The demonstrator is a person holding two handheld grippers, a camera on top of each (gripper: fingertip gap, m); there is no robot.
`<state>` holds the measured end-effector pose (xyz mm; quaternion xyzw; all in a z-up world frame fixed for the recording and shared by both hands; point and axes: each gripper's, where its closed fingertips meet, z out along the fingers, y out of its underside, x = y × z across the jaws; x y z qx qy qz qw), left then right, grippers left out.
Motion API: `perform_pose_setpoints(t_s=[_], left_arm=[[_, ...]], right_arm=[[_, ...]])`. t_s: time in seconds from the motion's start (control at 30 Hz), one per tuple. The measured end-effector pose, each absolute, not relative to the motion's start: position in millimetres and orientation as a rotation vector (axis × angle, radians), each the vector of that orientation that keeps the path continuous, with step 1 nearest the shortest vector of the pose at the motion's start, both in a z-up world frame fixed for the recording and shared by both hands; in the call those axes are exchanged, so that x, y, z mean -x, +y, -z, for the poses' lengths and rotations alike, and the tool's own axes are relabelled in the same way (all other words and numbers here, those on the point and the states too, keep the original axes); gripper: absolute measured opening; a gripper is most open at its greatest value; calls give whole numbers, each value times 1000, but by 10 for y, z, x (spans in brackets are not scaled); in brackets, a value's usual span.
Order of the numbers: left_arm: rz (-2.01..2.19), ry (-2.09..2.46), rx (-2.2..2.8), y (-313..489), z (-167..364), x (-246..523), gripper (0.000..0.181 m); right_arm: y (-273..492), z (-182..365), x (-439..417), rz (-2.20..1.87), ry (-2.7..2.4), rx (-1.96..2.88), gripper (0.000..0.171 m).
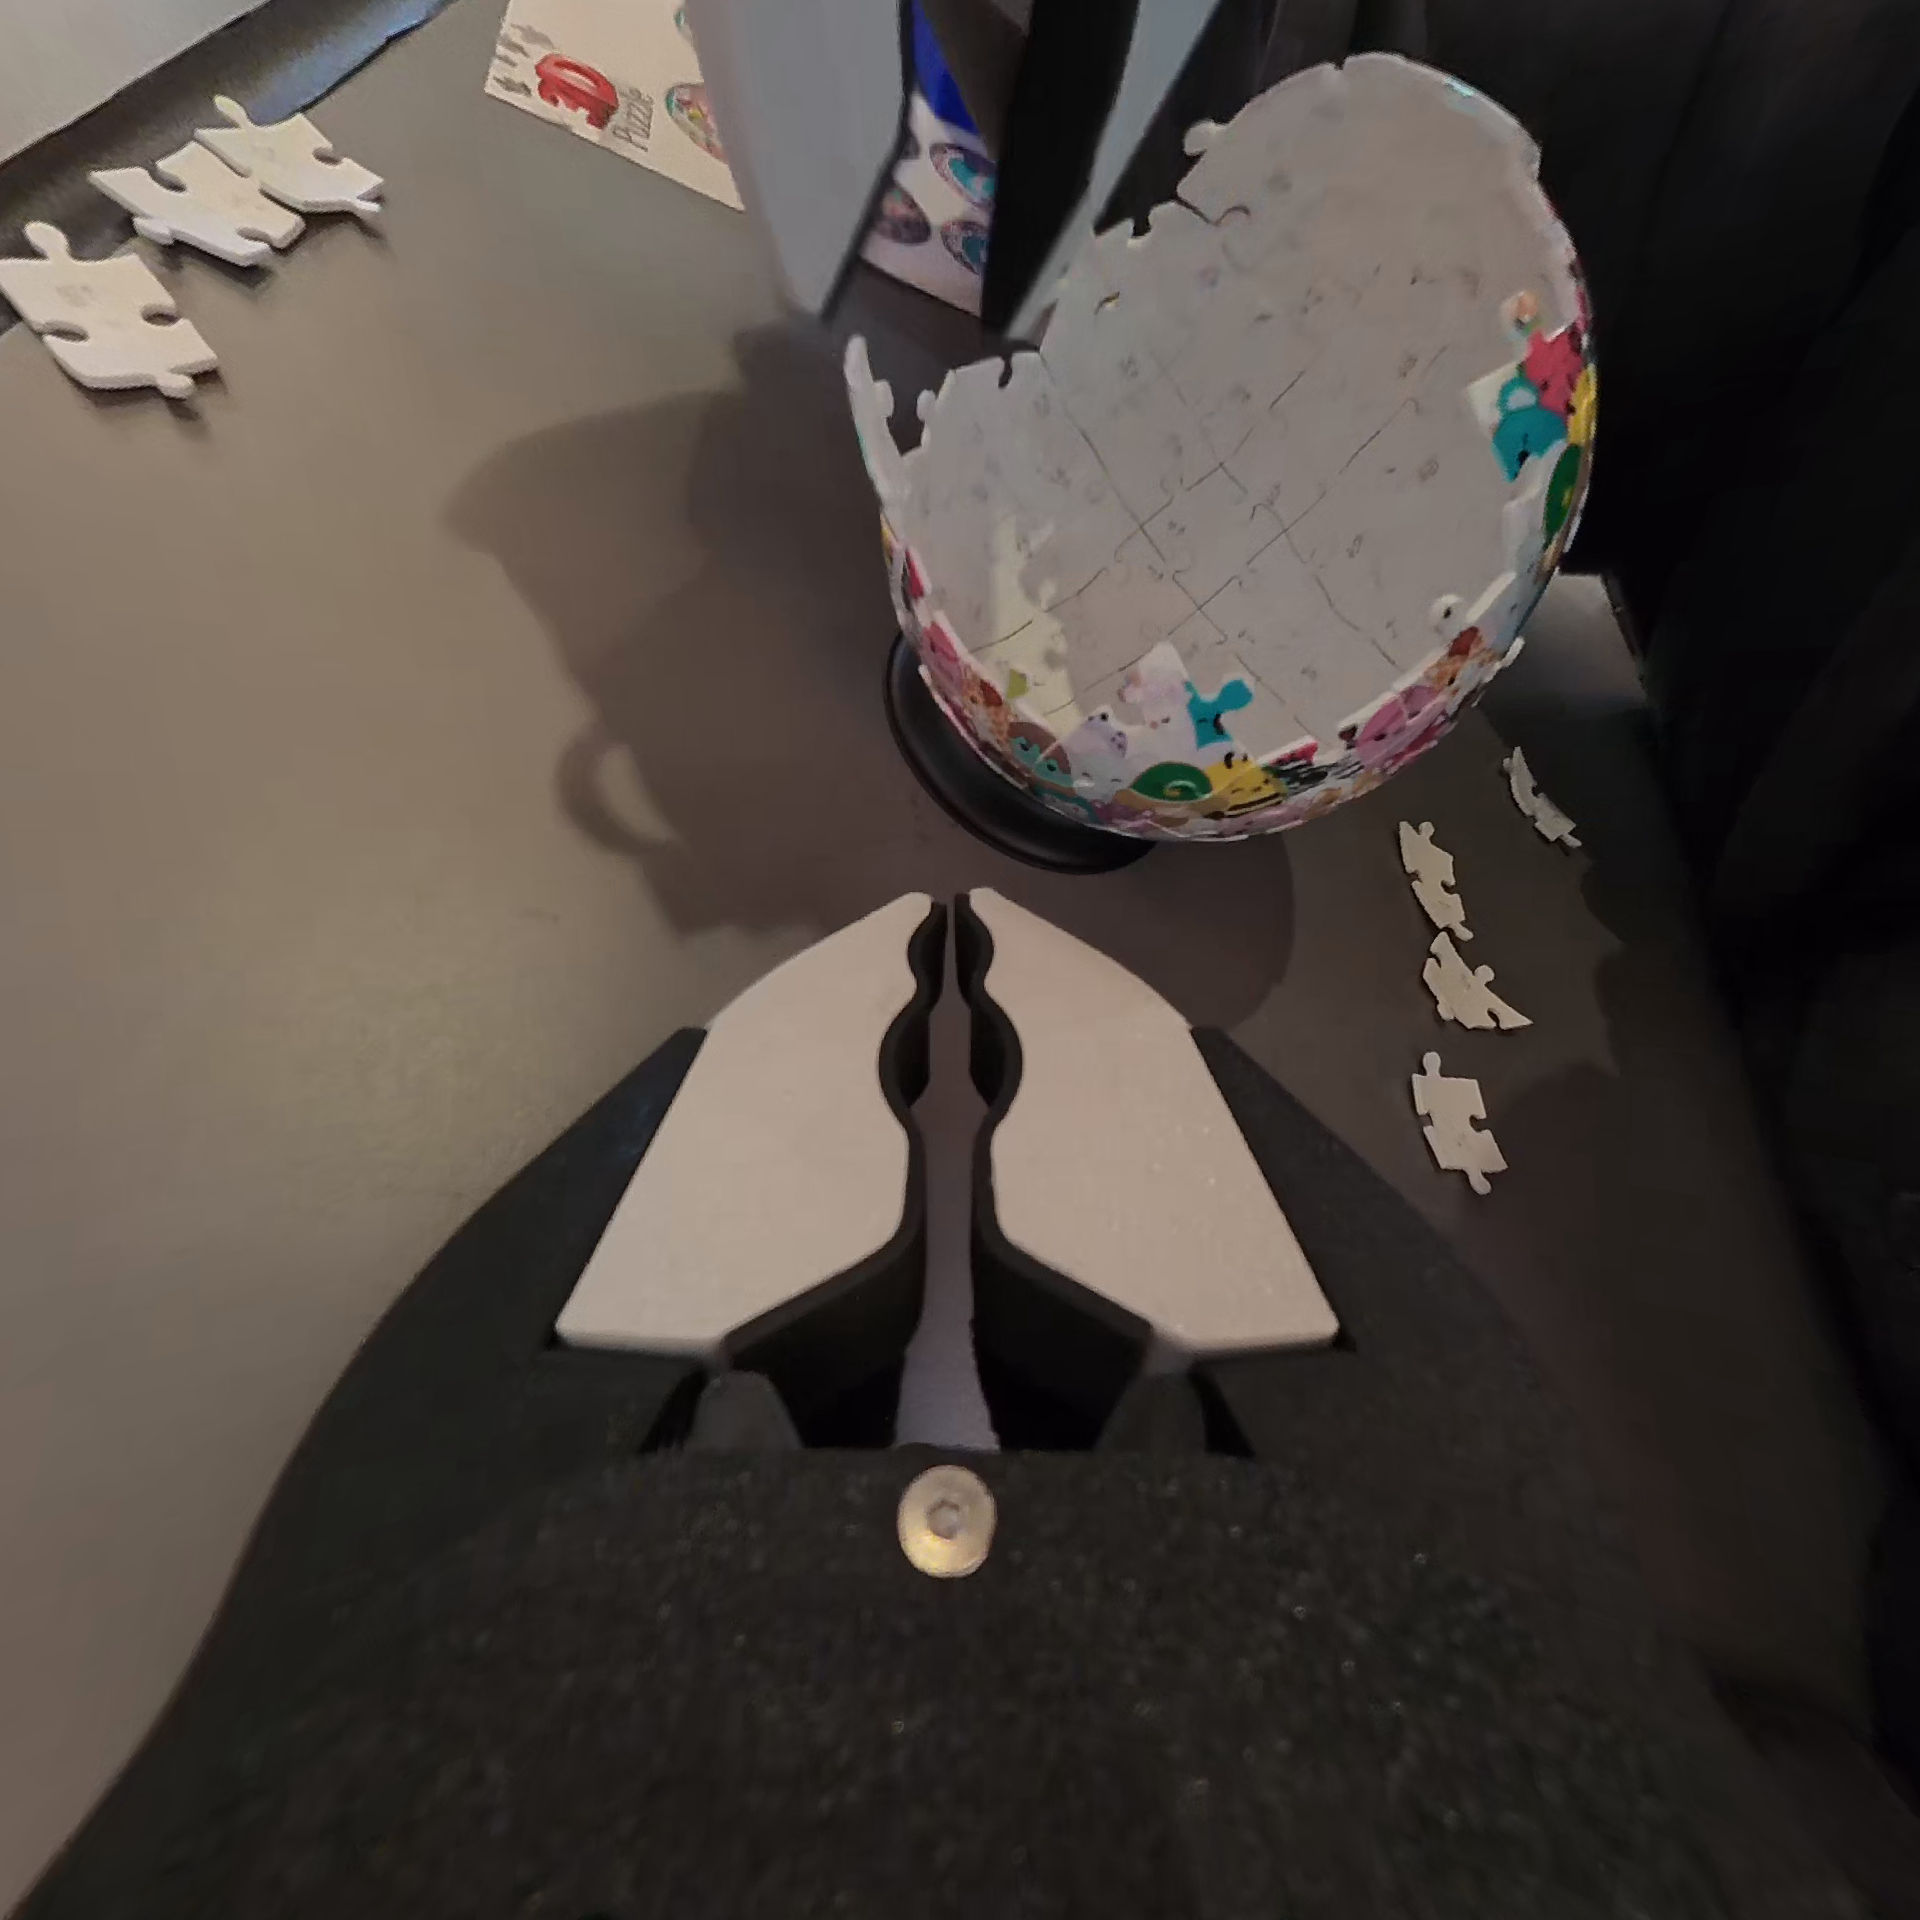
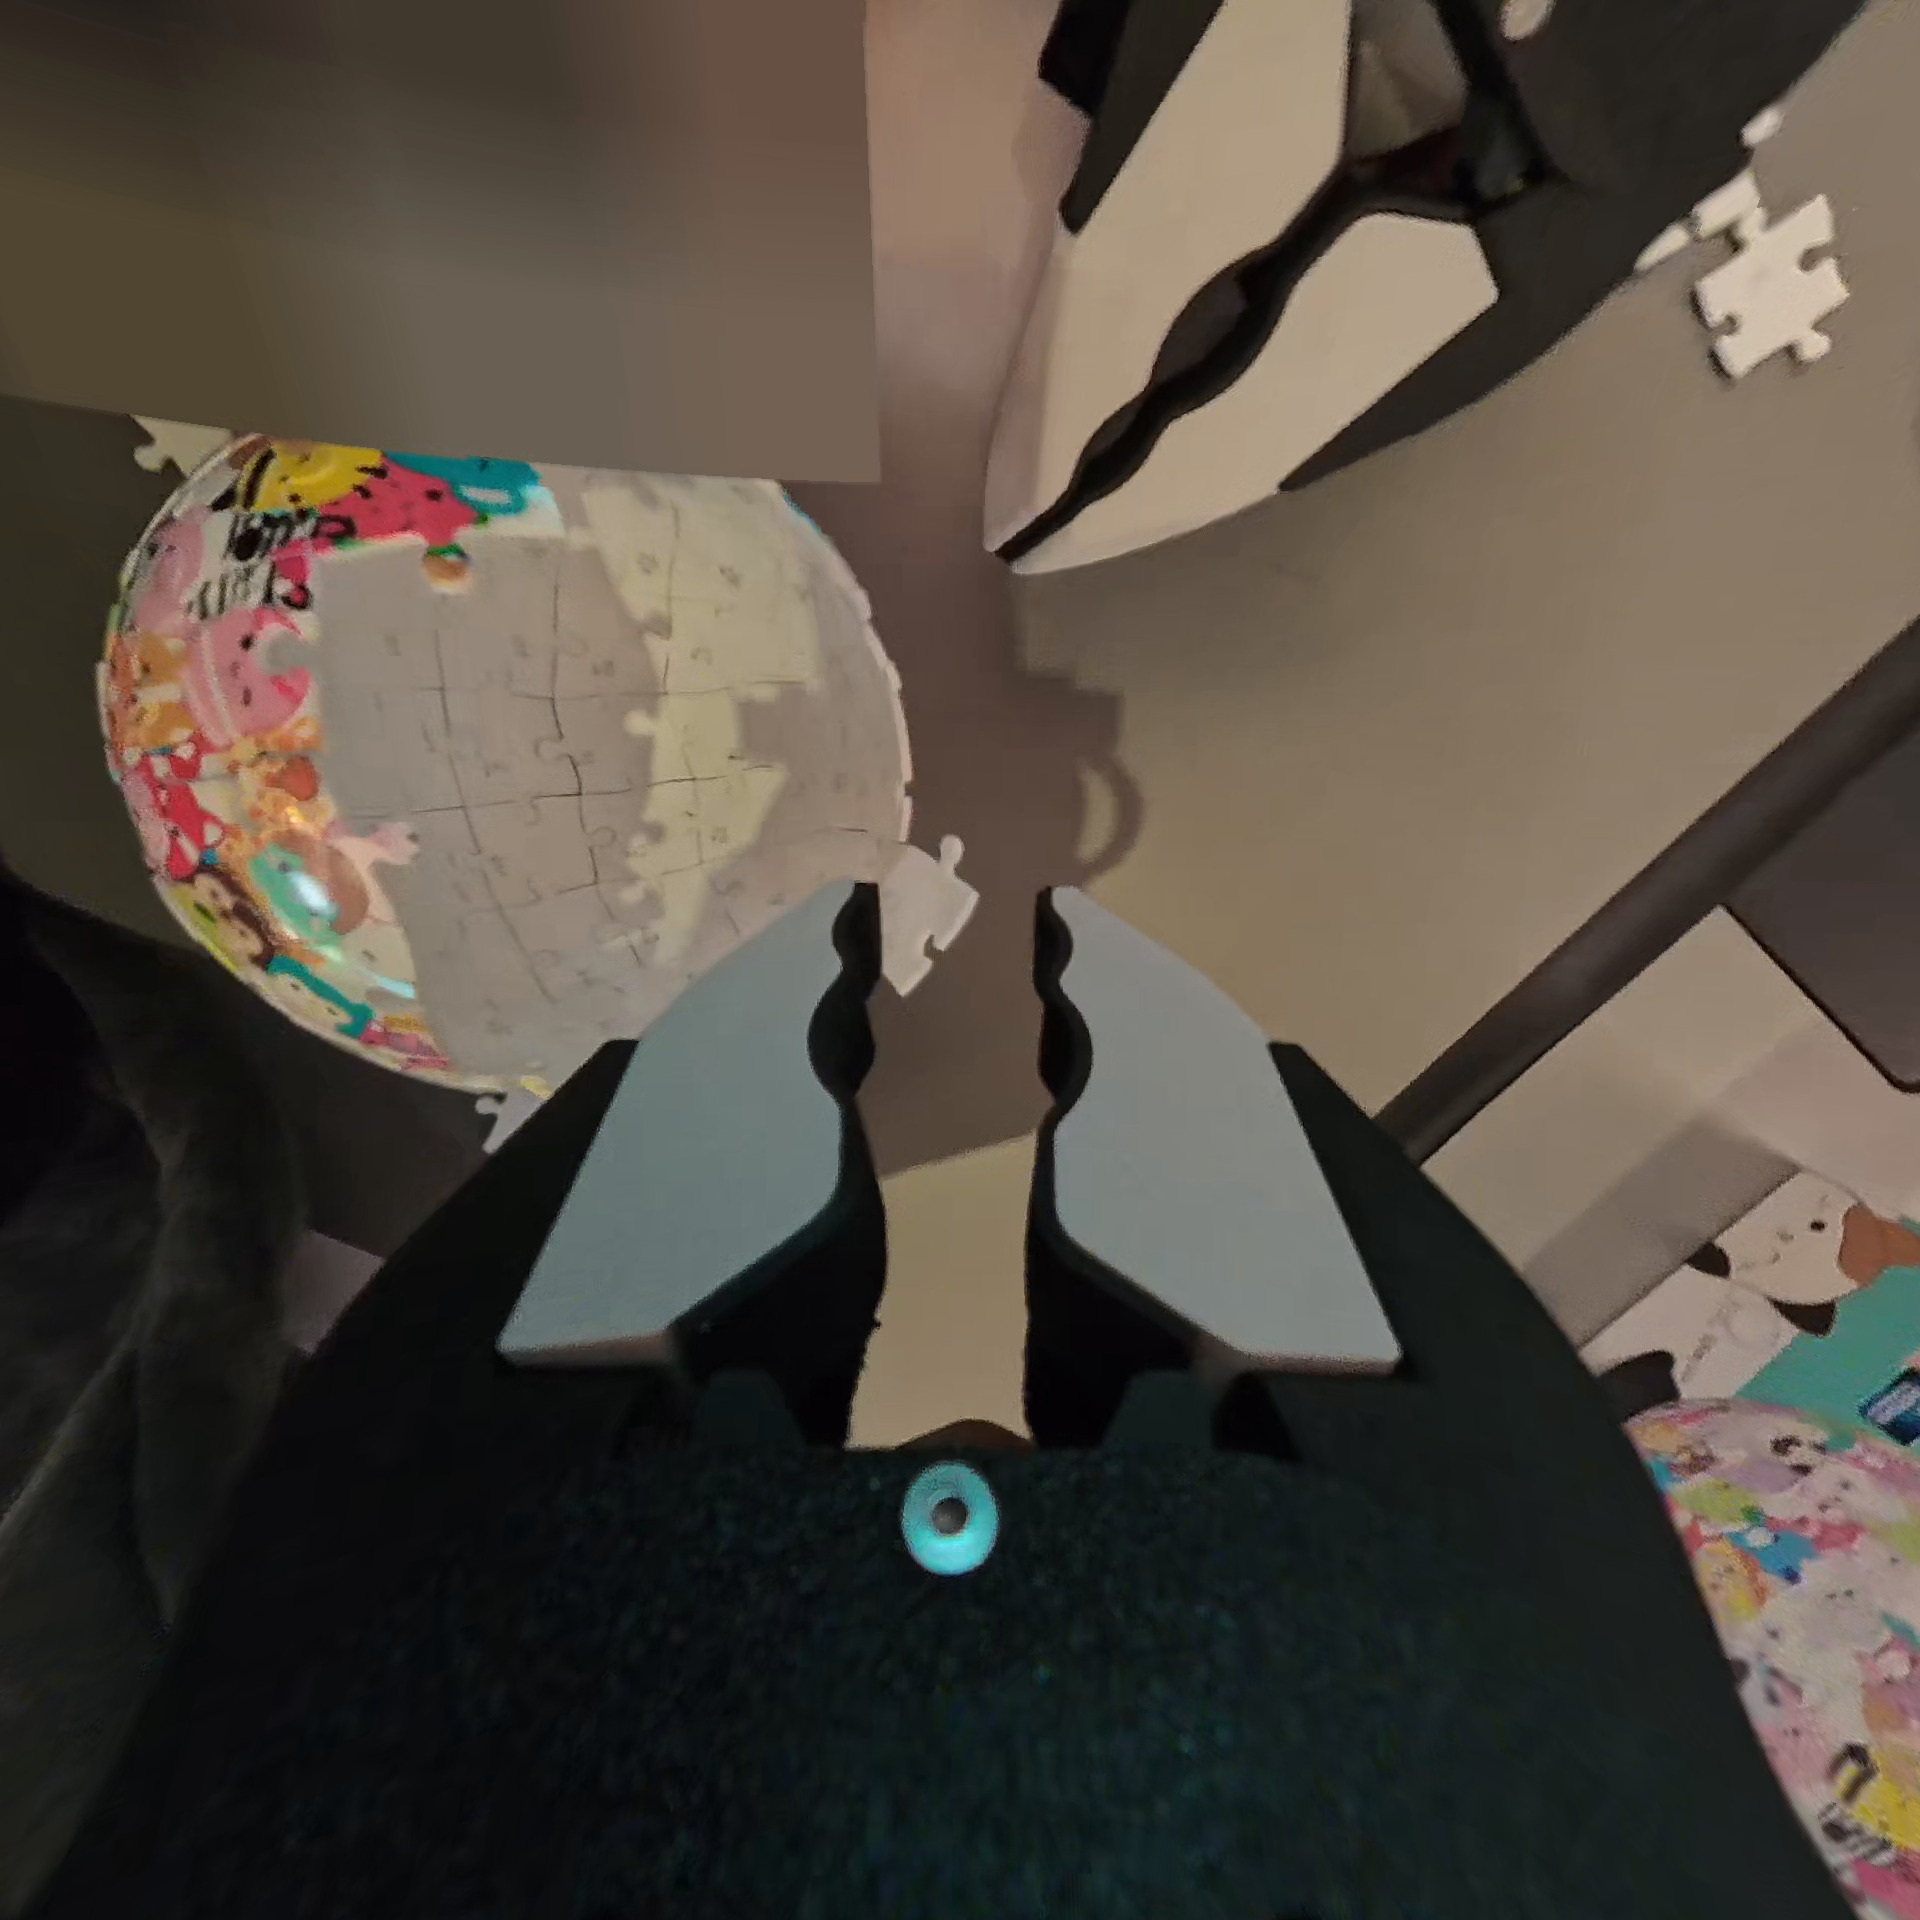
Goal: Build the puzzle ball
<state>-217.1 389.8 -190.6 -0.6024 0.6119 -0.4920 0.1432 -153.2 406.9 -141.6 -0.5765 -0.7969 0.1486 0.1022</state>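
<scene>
Left gripper [image 1: 951, 909]: nearest in its own view; fingers pressed together at the tips, nothing visible between them; hovering over the desk [image 1: 312, 727] just short of the ball's stand.
Right gripper [image 2: 956, 914]: fingers narrowly apart, nothing clamped; a white piece [image 2: 930, 920] shows by the left fingertip, at the ball's edge; whether it touches the finger, cannot tell.
Loose pieces, near: four white pieces [image 1: 1455, 1122] face down in a row beside the stand.
Stand [image 1: 997, 821]: black ring under the ball.
Puzzle ball [image 1: 1247, 468]: partly built open shell on the stand, tilted; printed outside, white inside; hollow holds nothing.
Loose pieces, far: three larger white pieces [image 1: 208, 197] well apart, far left.
Leaflet [image 1: 613, 104]: flat, at the back.
Risk, tipping: a sideways push could roll the shell off its stand.
Risk, breakage: pressing on the jagged rim may pop joints apart.
Risk, pickup: flat pieces may slide under closing fingers.
</scene>
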Motion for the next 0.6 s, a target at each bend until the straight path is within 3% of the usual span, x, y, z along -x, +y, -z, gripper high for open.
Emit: perform_pose_setpoints(t_s=[0.6], left_arm=[[1487,1747,1730,4122,1863,1490,0]], right_arm=[[3999,1683,1381,-503,-1817,1967,35]])
